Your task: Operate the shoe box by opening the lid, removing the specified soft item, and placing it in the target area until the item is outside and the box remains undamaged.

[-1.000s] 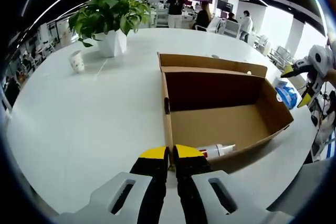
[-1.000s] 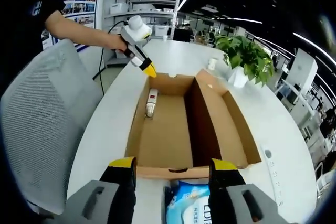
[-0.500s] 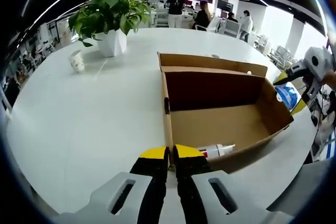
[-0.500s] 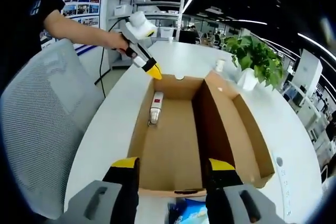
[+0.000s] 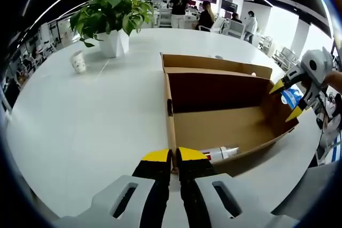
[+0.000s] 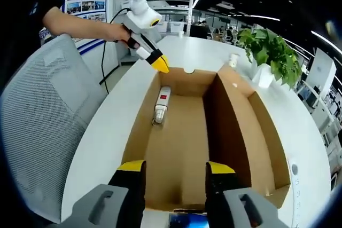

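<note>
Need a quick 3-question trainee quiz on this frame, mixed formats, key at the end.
1. True or false: the left gripper is shut on the near wall of the shoe box.
2. What lies on the box floor? A) white tube B) paper cup C) plant
3. Fill in: the right gripper's jaws are ____ above the box's end.

Key:
1. True; its yellow tips pinch the wall's edge.
2. A, the white tube, at the end near the left gripper.
3. Open.

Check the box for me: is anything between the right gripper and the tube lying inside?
Nothing visible. The right gripper hangs open above the open box, with bare cardboard floor between it and the tube. The left gripper is shut on the far wall.
</note>
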